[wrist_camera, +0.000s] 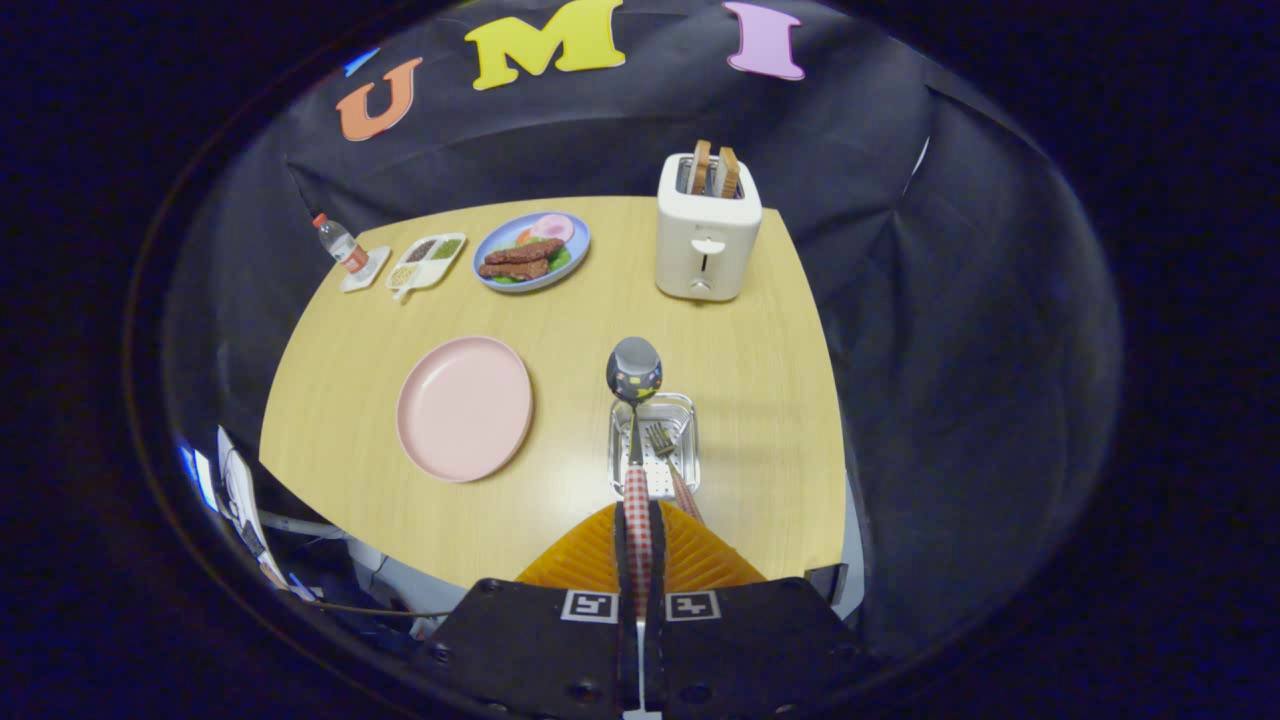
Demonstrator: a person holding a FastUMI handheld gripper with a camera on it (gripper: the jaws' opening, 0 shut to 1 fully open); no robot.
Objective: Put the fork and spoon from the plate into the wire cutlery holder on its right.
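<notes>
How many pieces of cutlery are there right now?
2. The spoon is clamped in the tool, over the wire cutlery holder; the fork lies inside the holder.

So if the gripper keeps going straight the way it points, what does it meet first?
Probably the wire cutlery holder: the gripper, fingers shut on the spoon, points over it, where the fork lies. Depth is unclear.

my tool (640, 545) has a black housing with screws, two square black-and-white markers on top, and ribbed fingers.
</notes>
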